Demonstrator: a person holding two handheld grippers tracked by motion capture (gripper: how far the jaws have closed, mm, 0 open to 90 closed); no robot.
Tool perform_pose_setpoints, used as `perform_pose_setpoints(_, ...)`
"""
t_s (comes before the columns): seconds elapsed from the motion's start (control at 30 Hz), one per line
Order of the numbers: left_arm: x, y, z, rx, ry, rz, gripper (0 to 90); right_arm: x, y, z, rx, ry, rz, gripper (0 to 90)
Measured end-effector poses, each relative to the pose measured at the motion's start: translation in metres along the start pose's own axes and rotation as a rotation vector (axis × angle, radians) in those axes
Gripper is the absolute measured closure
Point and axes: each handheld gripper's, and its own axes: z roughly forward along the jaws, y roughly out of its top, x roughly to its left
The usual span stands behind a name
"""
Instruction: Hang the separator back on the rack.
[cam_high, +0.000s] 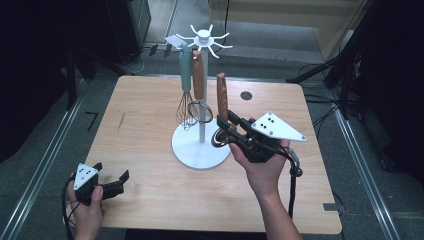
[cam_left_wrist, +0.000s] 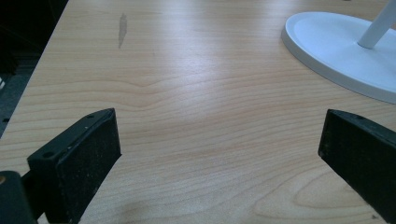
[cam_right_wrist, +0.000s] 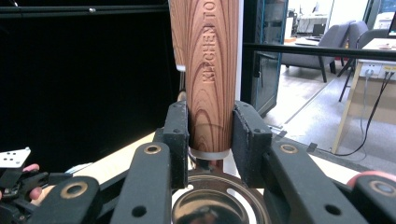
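Observation:
A wooden-handled utensil (cam_high: 222, 95) stands upright just right of the white stand's pole. My right gripper (cam_high: 231, 131) is shut on the lower end of its handle. In the right gripper view both pads clamp the engraved wooden handle (cam_right_wrist: 212, 70), and a round shiny metal head (cam_right_wrist: 215, 205) sits below them. The white utensil stand (cam_high: 202, 150) has a round base and hooks at the top. A teal-handled whisk (cam_high: 186, 75) and another wooden-handled utensil (cam_high: 198, 75) hang from it. My left gripper (cam_high: 111, 170) rests open at the table's front left, with bare wood between its pads (cam_left_wrist: 74, 158).
The wooden table (cam_high: 150, 100) has a dark round mark (cam_high: 245, 95) at the back right. The stand's base (cam_left_wrist: 336, 51) lies ahead and to the right of the left gripper. Dark equipment and cables surround the table on the floor.

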Motion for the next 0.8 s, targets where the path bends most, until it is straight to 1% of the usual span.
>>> perform_pose_setpoints(0.17, 0.001, 0.0, 0.0, -0.002, -0.003, -0.008, 0.0, 0.002, 0.005, 0.003, -0.011, -0.002, -0.004, 71.0)
perform_pose_setpoints(0.43, 0.001, 0.0, 0.0, -0.007, -0.001, -0.013, 0.0, 0.003, 0.011, 0.006, -0.022, 0.0, 0.004, 71.0)
perform_pose_setpoints(0.6, 0.001, 0.0, 0.0, -0.009, -0.004, -0.018, 0.0, 0.003, 0.015, 0.006, -0.03, 0.0, 0.007, 71.0)
perform_pose_setpoints(0.77, 0.001, 0.0, 0.0, -0.01, -0.004, -0.021, 0.0, 0.002, 0.019, 0.005, -0.045, -0.01, 0.008, 71.0)
perform_pose_setpoints(0.8, 0.002, 0.0, 0.0, -0.01, -0.004, -0.021, 0.0, 0.002, 0.02, 0.005, -0.046, -0.011, 0.014, 71.0)
